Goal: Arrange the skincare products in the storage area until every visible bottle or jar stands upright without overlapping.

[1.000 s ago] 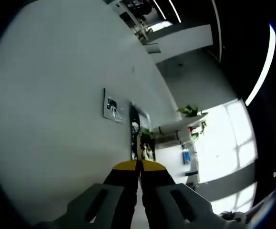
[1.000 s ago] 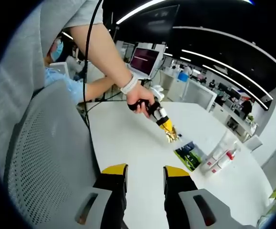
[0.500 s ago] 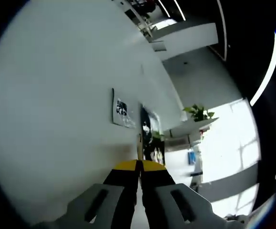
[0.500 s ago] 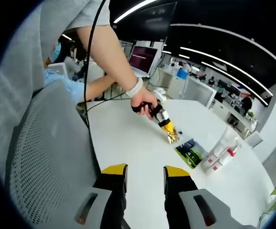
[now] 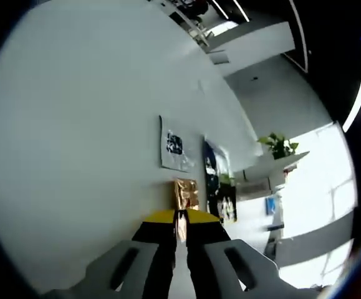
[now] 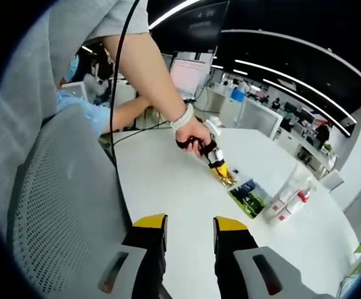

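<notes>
In the left gripper view my left gripper [image 5: 180,219] is shut on a small gold packet [image 5: 184,194] that sticks out past its tips, low over the white table [image 5: 74,137]. Just beyond lie a flat white-and-blue sachet [image 5: 174,151] and a dark green sachet [image 5: 219,185]. The right gripper view shows a hand holding the left gripper [image 6: 224,176] beside dark sachets [image 6: 247,198]. Farther right are white bottles [image 6: 291,185], one with a red cap [image 6: 301,198]; whether they stand or lean is unclear. My right gripper [image 6: 189,225] is open and holds nothing, near the table's front edge.
A grey mesh chair back [image 6: 55,212] fills the left of the right gripper view. A black cable [image 6: 113,93] hangs along the person's arm [image 6: 143,68]. Desks and a monitor [image 6: 189,76] stand behind the table. A potted plant [image 5: 280,144] sits past the table's far edge.
The left gripper has moved forward toward the sachets, and the gold packet now shows beyond its tips in its own view. The right gripper has stayed open and still.
</notes>
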The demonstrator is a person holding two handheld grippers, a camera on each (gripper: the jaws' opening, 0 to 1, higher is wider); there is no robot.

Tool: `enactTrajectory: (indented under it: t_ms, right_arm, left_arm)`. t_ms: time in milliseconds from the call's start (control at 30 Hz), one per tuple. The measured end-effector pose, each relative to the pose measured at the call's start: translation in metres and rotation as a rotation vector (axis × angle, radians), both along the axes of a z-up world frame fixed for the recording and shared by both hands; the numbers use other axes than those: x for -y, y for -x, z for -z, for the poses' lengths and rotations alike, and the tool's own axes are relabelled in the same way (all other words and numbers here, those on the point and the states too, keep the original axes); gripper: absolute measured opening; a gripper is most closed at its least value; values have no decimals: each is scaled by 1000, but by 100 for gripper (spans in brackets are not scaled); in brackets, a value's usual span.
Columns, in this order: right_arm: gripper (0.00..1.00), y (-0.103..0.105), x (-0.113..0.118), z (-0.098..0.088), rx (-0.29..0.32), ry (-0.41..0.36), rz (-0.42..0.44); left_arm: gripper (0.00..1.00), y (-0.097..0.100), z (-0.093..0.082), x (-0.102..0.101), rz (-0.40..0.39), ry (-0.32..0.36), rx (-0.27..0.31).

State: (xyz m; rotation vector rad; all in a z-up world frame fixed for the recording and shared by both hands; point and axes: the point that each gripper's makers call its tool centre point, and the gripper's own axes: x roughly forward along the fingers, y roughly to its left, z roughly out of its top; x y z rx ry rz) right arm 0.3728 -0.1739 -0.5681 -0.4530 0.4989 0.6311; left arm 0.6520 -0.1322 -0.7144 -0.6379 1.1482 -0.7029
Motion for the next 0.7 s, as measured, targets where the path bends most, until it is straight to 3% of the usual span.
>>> enactTrajectory:
  t_ms: [267,567,700]
  right_arm:
    - [24,2,-3,1,-6,3,-17]
    - [24,3,-4,1,-4,7,-26]
    - [24,3,-4,2,-1,21,-31]
  left_arm:
    - [2,-2,2,0,-15,-15,-58]
    - [7,2,-1,-9,83,-96,-61]
    - [7,8,-1,-8,173,-168,-34]
